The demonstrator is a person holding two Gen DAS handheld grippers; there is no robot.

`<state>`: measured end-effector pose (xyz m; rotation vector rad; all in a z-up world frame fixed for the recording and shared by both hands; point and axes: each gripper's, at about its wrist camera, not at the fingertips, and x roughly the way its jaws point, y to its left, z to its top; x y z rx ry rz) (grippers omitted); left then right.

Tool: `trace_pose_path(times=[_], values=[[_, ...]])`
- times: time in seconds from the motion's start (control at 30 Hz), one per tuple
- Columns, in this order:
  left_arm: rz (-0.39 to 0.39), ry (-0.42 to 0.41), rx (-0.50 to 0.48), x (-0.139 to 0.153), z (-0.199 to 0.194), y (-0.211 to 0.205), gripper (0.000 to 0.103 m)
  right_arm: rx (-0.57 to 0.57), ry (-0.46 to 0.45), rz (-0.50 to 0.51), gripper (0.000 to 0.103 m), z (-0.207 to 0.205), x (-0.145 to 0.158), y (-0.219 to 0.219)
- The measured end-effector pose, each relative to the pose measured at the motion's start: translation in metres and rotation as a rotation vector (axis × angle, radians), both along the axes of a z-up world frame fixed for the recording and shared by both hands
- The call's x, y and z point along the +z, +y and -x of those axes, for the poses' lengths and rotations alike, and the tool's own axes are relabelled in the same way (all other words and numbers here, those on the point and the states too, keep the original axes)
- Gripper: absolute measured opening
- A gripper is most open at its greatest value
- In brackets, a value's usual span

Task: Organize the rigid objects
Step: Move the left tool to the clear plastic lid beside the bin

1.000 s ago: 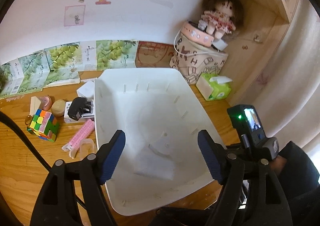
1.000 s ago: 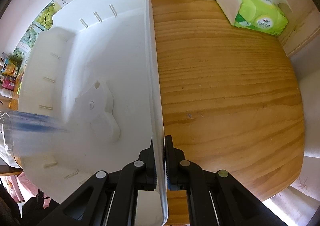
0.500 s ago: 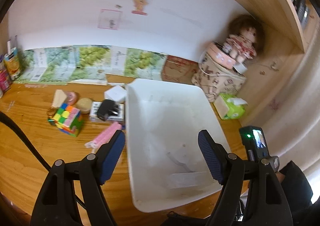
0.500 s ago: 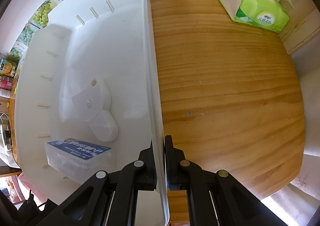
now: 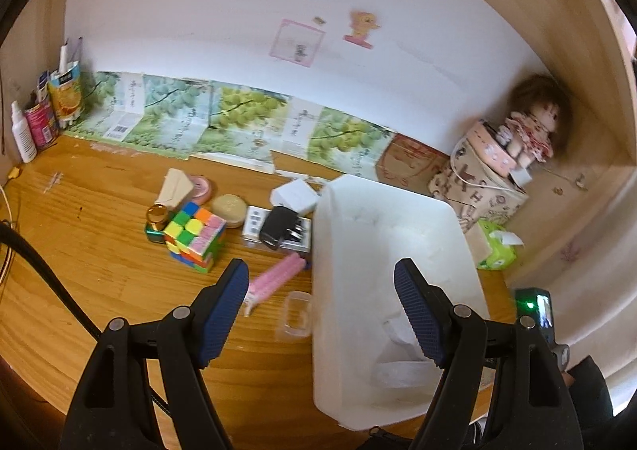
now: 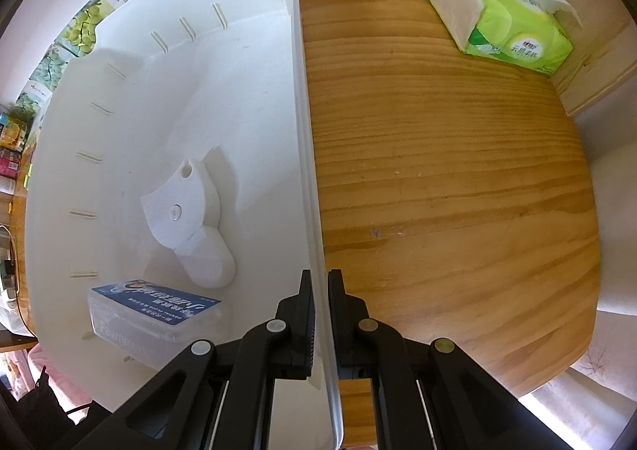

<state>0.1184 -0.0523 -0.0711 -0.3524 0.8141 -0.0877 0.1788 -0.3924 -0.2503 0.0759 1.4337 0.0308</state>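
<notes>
A white plastic bin stands on the wooden desk; my right gripper is shut on its right rim. Inside lies a clear box with a blue label beside a white moulded piece. My left gripper is open and empty, raised above the bin's left edge. Left of the bin lie a colourful puzzle cube, a pink comb, a small clear box, a black charger on a white strip, a round tan tin and a white block.
A green tissue pack and a patterned box with a doll stand at the back right. Cartons and bottles stand at the far left corner. A black cable crosses the left front.
My left gripper has pulled back and up, leftward from over the bin, staying open. The clear blue-label box, a blur a second ago, has come to rest in the bin. The right gripper kept its hold.
</notes>
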Motion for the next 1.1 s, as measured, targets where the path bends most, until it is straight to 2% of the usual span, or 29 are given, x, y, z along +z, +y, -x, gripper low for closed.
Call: trace_pose_path(times=[0.23,0.67,0.87,1.1], values=[[0.045,0.038,0.079,-0.010,-0.009,0.029,0.078,-0.002,0.002,0.018,0.006,0.003,0.003,0.005],[0.059,0.185,0.122,-0.047,-0.022,0.054,0.078,0.012,0.012,0.032,0.006,0.005,0.004,0.013],[0.077,0.261,0.119,-0.067,-0.031,0.058,0.078,0.016,0.011,0.034,0.006,0.004,0.003,0.015],[0.030,0.362,0.079,-0.088,-0.051,0.051,0.083,0.001,0.020,0.030,0.006,0.002,0.003,0.015]])
